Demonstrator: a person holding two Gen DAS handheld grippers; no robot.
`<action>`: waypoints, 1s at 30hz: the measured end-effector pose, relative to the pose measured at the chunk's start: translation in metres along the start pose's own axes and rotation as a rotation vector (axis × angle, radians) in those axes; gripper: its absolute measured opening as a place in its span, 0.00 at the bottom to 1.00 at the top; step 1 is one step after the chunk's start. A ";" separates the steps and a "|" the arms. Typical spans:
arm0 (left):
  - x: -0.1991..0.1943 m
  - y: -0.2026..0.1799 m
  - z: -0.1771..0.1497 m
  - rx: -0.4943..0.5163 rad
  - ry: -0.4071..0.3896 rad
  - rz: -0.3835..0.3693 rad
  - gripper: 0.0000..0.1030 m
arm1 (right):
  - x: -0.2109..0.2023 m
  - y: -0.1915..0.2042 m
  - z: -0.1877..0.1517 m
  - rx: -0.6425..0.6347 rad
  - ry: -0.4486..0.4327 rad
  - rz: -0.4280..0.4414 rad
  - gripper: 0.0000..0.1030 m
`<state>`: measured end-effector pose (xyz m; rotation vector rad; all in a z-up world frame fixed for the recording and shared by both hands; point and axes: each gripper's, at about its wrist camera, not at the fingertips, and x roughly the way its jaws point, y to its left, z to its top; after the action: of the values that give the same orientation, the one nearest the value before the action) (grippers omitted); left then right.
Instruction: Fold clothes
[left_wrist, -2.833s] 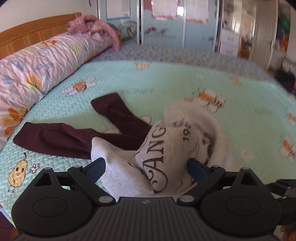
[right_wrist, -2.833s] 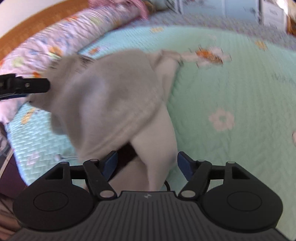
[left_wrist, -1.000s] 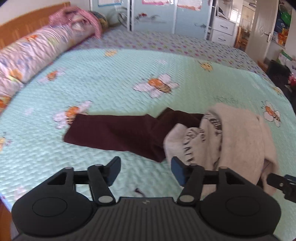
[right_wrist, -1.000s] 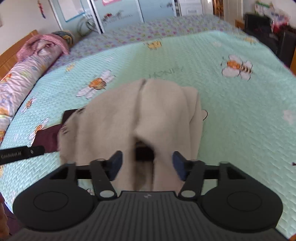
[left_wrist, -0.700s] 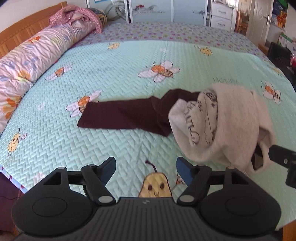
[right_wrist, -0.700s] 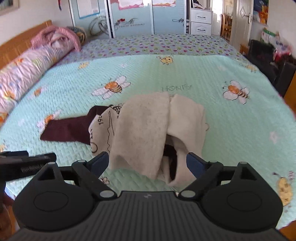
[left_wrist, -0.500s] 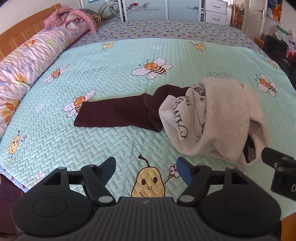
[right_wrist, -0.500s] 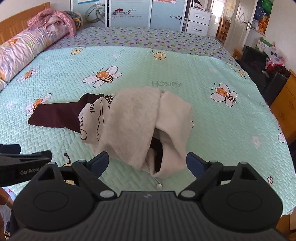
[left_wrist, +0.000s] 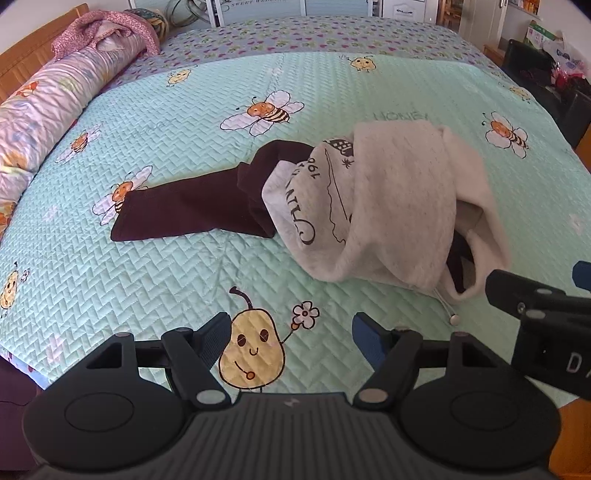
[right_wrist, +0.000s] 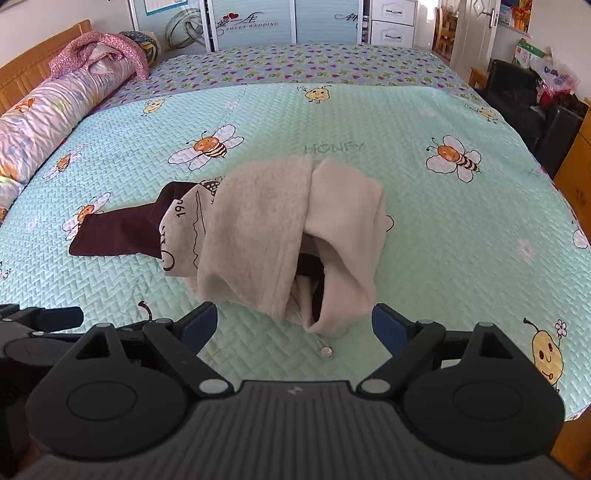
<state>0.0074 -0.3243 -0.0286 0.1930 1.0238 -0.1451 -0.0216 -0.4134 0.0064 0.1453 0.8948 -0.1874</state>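
Observation:
A grey hoodie (left_wrist: 388, 206) with black lettering lies crumpled, inside partly out, on the bee-print bedspread (left_wrist: 147, 266); it also shows in the right wrist view (right_wrist: 280, 236). A dark maroon garment (left_wrist: 192, 203) lies flat to its left, partly under it, and also shows in the right wrist view (right_wrist: 122, 229). My left gripper (left_wrist: 290, 338) is open and empty, above the near bed edge, short of the clothes. My right gripper (right_wrist: 293, 326) is open and empty, just short of the hoodie's near hem. Its body shows at the right in the left wrist view (left_wrist: 543, 314).
A rolled floral quilt (right_wrist: 48, 114) lies along the wooden headboard (right_wrist: 29, 62) at the left. Wardrobes (right_wrist: 258, 18) stand beyond the bed. Dark furniture (right_wrist: 524, 99) and a wooden cabinet (right_wrist: 576, 162) stand at the right.
Both grippers let go of the hoodie and drew back toward the near bed edge. The hoodie now lies in a heap on the bedspread, over one end of the maroon garment.

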 end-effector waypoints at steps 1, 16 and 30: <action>0.000 -0.001 0.000 0.001 0.003 -0.002 0.73 | 0.000 -0.001 0.000 0.000 -0.001 -0.002 0.88; 0.006 -0.008 -0.002 0.010 0.028 -0.003 0.73 | 0.002 -0.010 0.000 0.032 0.013 0.009 0.88; 0.012 -0.002 0.000 -0.001 0.040 -0.005 0.73 | 0.007 -0.004 -0.001 0.015 0.028 0.001 0.88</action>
<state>0.0127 -0.3265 -0.0390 0.1930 1.0639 -0.1453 -0.0187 -0.4176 -0.0001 0.1627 0.9218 -0.1916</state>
